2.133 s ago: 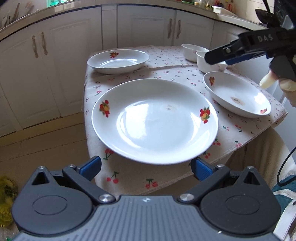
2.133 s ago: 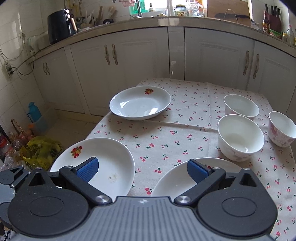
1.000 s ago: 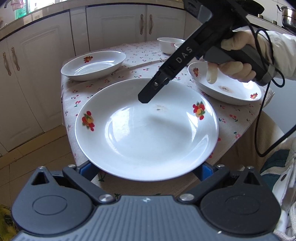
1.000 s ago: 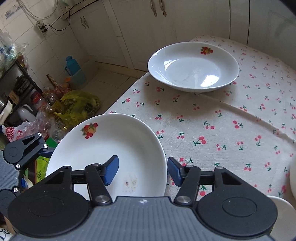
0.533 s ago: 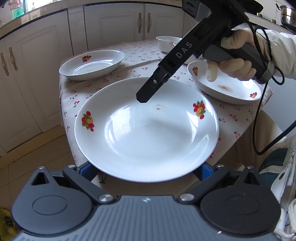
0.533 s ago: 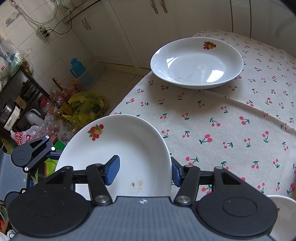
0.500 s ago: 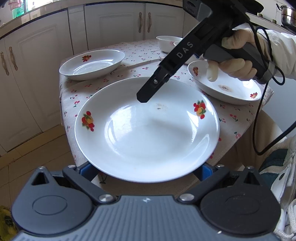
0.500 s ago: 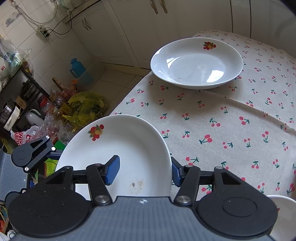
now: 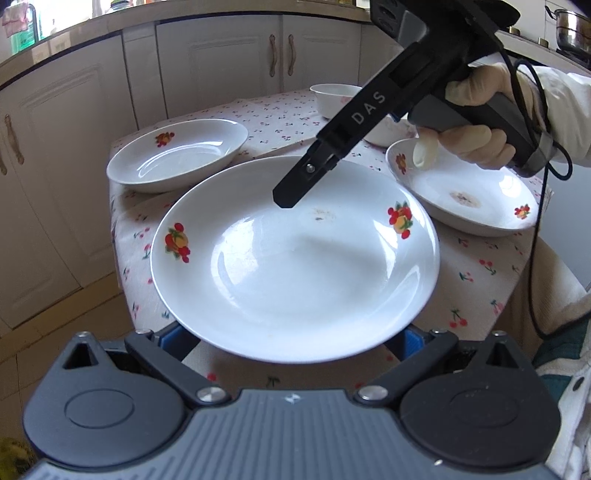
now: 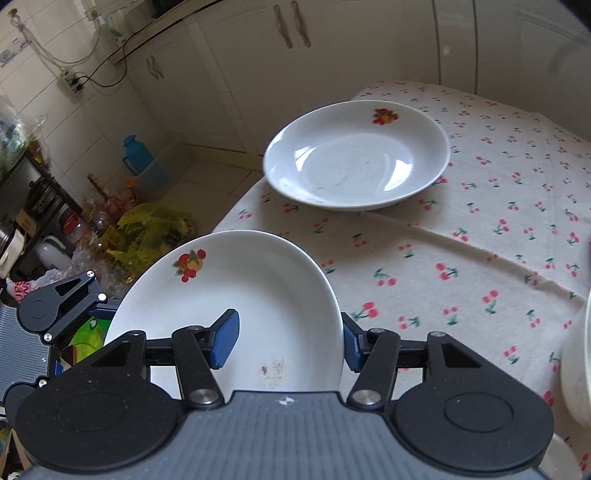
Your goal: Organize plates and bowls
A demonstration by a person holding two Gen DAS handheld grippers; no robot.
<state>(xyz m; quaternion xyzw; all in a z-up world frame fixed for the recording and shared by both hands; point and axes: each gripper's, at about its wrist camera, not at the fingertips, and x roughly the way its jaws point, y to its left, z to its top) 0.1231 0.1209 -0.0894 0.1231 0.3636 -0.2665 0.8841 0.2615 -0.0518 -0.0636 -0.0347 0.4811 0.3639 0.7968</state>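
White cabinets (image 9: pixel 221 66), tiled floor (image 10: pixel 207 184)

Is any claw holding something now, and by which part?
Nothing is gripped yet. The right claw straddles the rim of the large plate with jaws apart; the left claw is open, its pads under the opposite rim.

Pretty clearly a lived-in home kitchen: cream cabinet doors (image 9: pixel 207 70) with curvy metal handles run under a dark-edged countertop (image 9: pixel 59 51), and there's a steel pot (image 9: pixel 574 35) sitting up on the counter at the far right. The table has a cherry-print tablecloth (image 10: pixel 480 236) with white fruit-decal plates (image 10: pixel 354 158) and a small bowl (image 9: pixel 334 98) on it. Off to the side you get white wall tiles (image 10: pixel 33 92), a power strip (image 10: pixel 72 82) with cables hanging on the wall, a blue jug (image 10: pixel 137 155) on the tiled floor, yellow plastic bags (image 10: pixel 155 229), and a dark shelf rack (image 10: pixel 33 206) crammed with jars and bottles.
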